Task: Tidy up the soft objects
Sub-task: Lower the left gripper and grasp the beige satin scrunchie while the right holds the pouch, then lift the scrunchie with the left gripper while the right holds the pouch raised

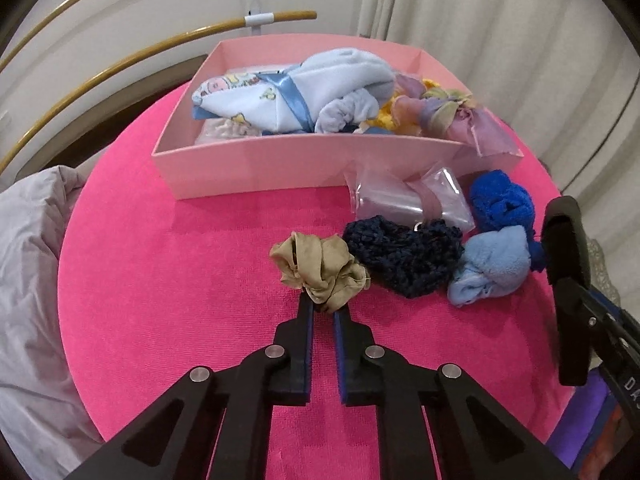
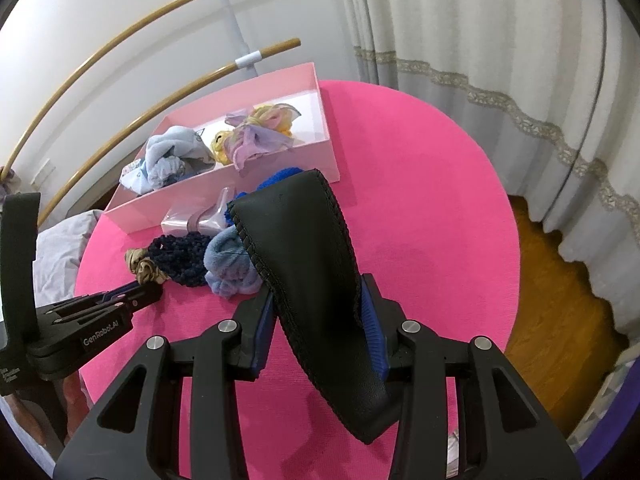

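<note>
My left gripper (image 1: pixel 323 305) is shut on the near edge of a tan satin scrunchie (image 1: pixel 318 267), which lies on the pink table cover (image 1: pixel 180 280); the scrunchie also shows in the right wrist view (image 2: pixel 144 268). My right gripper (image 2: pixel 316 300) is shut on a black leather pouch (image 2: pixel 308 264) held above the table; the pouch shows at the right edge of the left wrist view (image 1: pixel 566 248). A dark navy knit piece (image 1: pixel 402 256), a light blue fleece bundle (image 1: pixel 492 266), a royal blue bundle (image 1: pixel 502 200) and a clear plastic packet (image 1: pixel 408 200) lie beside the scrunchie.
A pale pink box (image 1: pixel 256 164) at the back of the table holds a baby-blue blanket bundle (image 1: pixel 288 96) and pastel chiffon scrunchies (image 1: pixel 436 112). A grey cloth (image 1: pixel 32 280) hangs at the left. Curved wooden rails (image 1: pixel 120 68) and curtains (image 2: pixel 480 60) stand behind.
</note>
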The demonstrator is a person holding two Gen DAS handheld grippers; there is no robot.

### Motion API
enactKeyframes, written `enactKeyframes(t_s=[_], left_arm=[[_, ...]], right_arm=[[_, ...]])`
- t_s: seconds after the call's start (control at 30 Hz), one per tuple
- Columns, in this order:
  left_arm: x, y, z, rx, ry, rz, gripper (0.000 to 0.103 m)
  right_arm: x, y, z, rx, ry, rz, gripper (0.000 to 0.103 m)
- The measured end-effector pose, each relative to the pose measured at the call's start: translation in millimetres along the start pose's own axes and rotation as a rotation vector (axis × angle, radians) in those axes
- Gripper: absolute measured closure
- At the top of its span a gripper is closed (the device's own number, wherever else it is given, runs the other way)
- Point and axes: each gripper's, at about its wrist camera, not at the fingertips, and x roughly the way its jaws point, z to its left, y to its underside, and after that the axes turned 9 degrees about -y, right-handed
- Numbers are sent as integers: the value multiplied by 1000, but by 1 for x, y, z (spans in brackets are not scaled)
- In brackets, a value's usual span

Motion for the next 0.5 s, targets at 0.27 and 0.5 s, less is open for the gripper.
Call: enactKeyframes(t_s=[0.27,0.5], left_arm=[[-24,8,2,2,11,-43,98],[-57,21,8,-27,4,-86,98]], right_arm=[[-6,0,6,1,-12,-14,66],[-18,-1,15,1,-31,-56,66]])
